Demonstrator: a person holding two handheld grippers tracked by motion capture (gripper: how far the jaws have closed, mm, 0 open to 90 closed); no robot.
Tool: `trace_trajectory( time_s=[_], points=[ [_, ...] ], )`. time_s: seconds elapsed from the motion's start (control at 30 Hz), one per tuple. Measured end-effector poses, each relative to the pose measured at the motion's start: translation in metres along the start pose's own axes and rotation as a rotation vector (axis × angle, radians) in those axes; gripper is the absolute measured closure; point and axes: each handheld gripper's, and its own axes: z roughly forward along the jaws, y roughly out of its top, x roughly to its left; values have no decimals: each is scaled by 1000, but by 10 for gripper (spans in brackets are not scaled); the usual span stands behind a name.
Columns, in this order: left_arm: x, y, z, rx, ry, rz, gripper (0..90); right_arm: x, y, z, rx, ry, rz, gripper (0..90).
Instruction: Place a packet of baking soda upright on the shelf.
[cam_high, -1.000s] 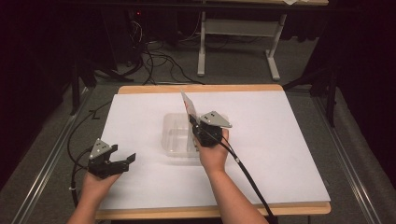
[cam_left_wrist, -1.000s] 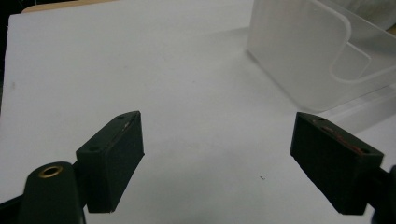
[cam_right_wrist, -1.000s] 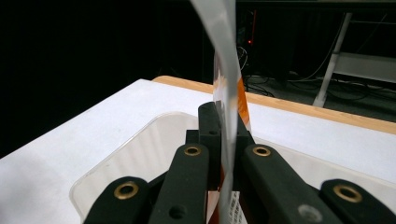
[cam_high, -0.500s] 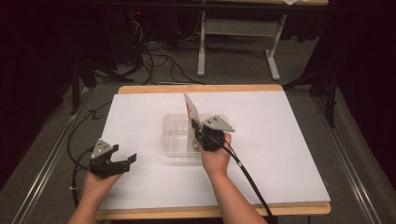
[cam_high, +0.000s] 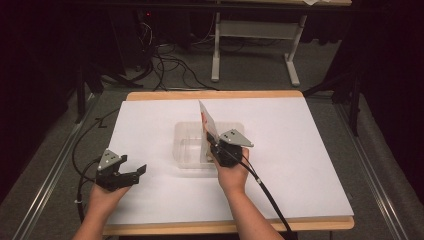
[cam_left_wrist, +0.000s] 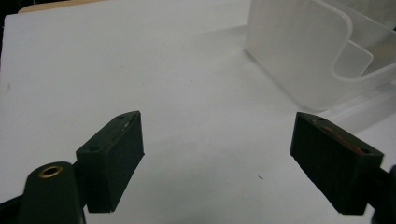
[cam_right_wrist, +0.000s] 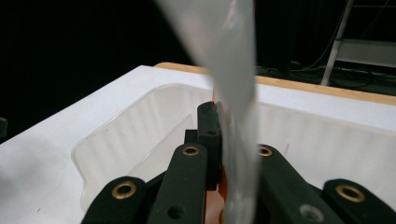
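Card (cam_high: 206, 120) clamped in right tool (cam_high: 214, 141)

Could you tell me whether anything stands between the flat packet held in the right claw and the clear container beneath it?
Nothing visible does. The right claw is shut on the packet, holding it upright directly above the open clear container, whose interior looks empty.

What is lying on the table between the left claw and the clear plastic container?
Nothing: in the high view, only bare white table cover separates the left claw from the clear plastic container.
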Motion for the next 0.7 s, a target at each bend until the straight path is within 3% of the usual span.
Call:
trace_trajectory(
  time_s=[0.7],
  points=[
    [0,0,1,4,-1,4,175,2,-11,0,18,2,-5,868]
  ],
)
